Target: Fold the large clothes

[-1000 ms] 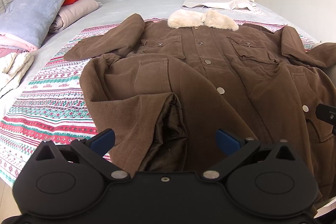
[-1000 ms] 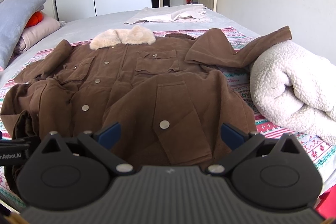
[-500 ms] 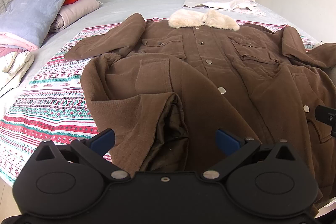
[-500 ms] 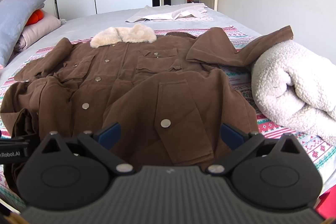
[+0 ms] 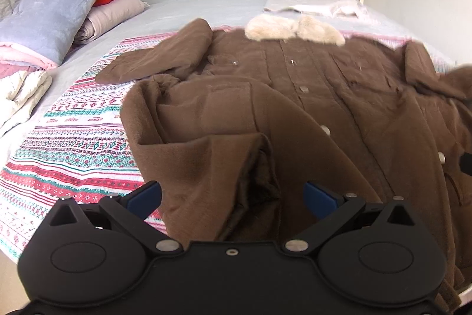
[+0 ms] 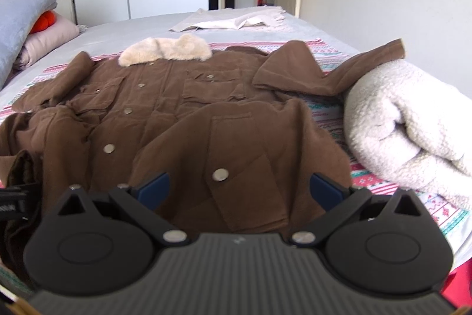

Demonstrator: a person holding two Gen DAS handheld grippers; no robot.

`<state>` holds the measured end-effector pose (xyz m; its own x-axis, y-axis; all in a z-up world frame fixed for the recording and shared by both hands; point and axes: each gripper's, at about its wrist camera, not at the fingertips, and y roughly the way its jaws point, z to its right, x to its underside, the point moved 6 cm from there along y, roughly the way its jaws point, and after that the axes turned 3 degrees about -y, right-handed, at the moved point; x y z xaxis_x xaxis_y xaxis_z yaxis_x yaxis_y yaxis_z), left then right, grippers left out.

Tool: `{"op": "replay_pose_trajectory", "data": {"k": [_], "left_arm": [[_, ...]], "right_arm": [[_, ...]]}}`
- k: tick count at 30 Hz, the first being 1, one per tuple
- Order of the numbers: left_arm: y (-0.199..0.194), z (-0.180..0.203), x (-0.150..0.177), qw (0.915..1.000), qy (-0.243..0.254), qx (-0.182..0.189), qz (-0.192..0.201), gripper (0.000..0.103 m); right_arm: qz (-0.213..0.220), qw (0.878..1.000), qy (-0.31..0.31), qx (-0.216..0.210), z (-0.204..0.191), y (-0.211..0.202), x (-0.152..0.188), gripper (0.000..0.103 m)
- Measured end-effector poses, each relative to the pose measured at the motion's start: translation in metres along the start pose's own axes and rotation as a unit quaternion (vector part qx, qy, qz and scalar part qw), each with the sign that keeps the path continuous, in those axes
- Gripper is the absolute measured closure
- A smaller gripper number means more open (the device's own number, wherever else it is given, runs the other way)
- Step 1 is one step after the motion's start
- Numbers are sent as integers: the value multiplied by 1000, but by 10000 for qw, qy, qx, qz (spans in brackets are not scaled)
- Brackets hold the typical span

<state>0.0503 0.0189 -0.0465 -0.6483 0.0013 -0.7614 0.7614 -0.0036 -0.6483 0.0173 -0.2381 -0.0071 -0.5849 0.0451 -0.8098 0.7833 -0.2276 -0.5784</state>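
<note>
A large brown coat (image 5: 265,96) with a cream fur collar (image 5: 292,28) lies front-up on the bed, buttons closed, sleeves spread out. It also shows in the right wrist view (image 6: 183,114), collar (image 6: 165,47) at the far end. My left gripper (image 5: 233,194) is open over the coat's hem at its left corner, where the dark lining (image 5: 259,179) shows. My right gripper (image 6: 240,188) is open over the hem's right part, near a pocket flap button (image 6: 220,174). Neither holds anything.
A patterned red, green and white blanket (image 5: 67,138) lies under the coat. A rolled white fleece blanket (image 6: 404,120) sits at the right. Pillows and folded bedding (image 5: 59,8) are stacked at the left. A pale garment (image 6: 236,19) lies at the far end of the bed.
Both grippers have edged slightly forward and up over the coat's hem. The view is a little blurred in the left wrist. The coat has not moved.
</note>
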Motion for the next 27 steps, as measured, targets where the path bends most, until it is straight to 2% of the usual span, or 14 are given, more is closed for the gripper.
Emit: {"op": "replay_pose_trajectory", "data": {"k": [2,5,10,12,15,17,21,24,27], "left_arm": [[-2,-8,-1,9996,-53,-166,233,0],[-2,-12,-3,9982,193,-433,372,0],[4,-21,-3,9992,201,-329,100,0],[7,-28,-6,9998,138,-116,-53,0],[7,-55,-14,9973,-528,463,-190,0],[12,-76,-18,9904,-976,887,-419,0],[25,-103,-22,9734,-1674,1434,-627,0],[25,-107,-30,9624,-1993,1730,-642,0],[13,-107,-45,9539,-2186,2014,-419,0]], "right_arm": [[12,10000,-12,62,5,0,1,0],[-13,10000,-3,94,11,0,3,0],[-62,9999,-42,129,16,-1,6,0],[-95,9999,-20,123,20,-1,7,0],[-172,9998,71,22,30,-1,11,0],[-245,9996,143,-60,38,-1,14,0],[-327,9990,291,-26,55,0,16,0],[-320,9984,451,-81,64,-3,15,0],[-354,9976,578,-165,68,-3,15,0]]}}
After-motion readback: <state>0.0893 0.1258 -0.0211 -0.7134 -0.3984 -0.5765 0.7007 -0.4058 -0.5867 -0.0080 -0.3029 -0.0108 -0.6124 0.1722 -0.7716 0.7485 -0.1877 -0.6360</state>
